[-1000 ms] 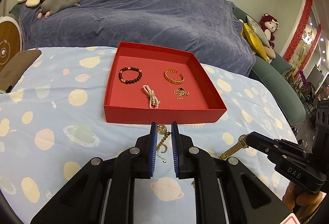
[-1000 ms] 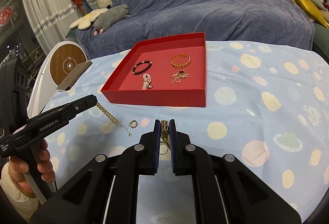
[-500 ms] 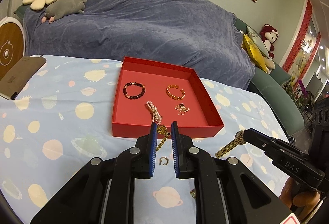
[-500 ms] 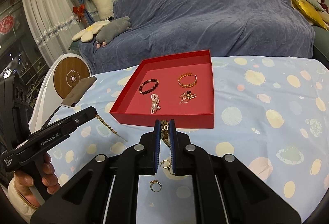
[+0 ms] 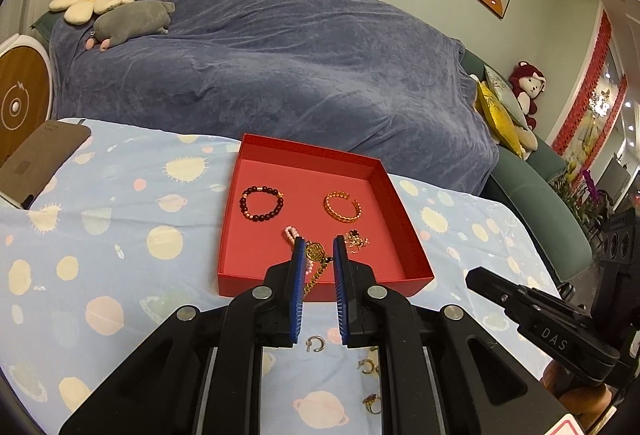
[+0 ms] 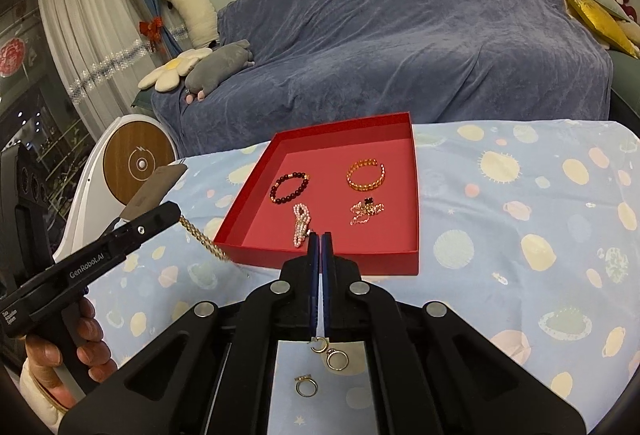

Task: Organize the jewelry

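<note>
A red tray (image 5: 320,285) (image 6: 320,262) on the planet-print cloth holds a dark bead bracelet (image 5: 261,202) (image 6: 289,187), a gold cuff (image 5: 343,206) (image 6: 365,175), a pearl strand (image 6: 301,223) and a small gold chain pile (image 5: 356,241) (image 6: 366,212). My left gripper (image 5: 318,249) is shut on a gold chain with a coin pendant (image 5: 315,252), lifted before the tray's front wall; the chain (image 6: 200,237) hangs from it in the right wrist view. My right gripper (image 6: 320,235) is shut with nothing visible in it, above the cloth near the tray's front edge.
Loose rings and hoop earrings (image 6: 332,355) (image 5: 316,344) lie on the cloth below the grippers. A brown phone case (image 5: 38,163) lies at the table's left edge. A blue-covered sofa (image 5: 260,55) with plush toys stands behind the table.
Both grippers rose and moved toward the tray. The right gripper let go of its end of the gold chain and closed fully; the chain now hangs from the left gripper alone.
</note>
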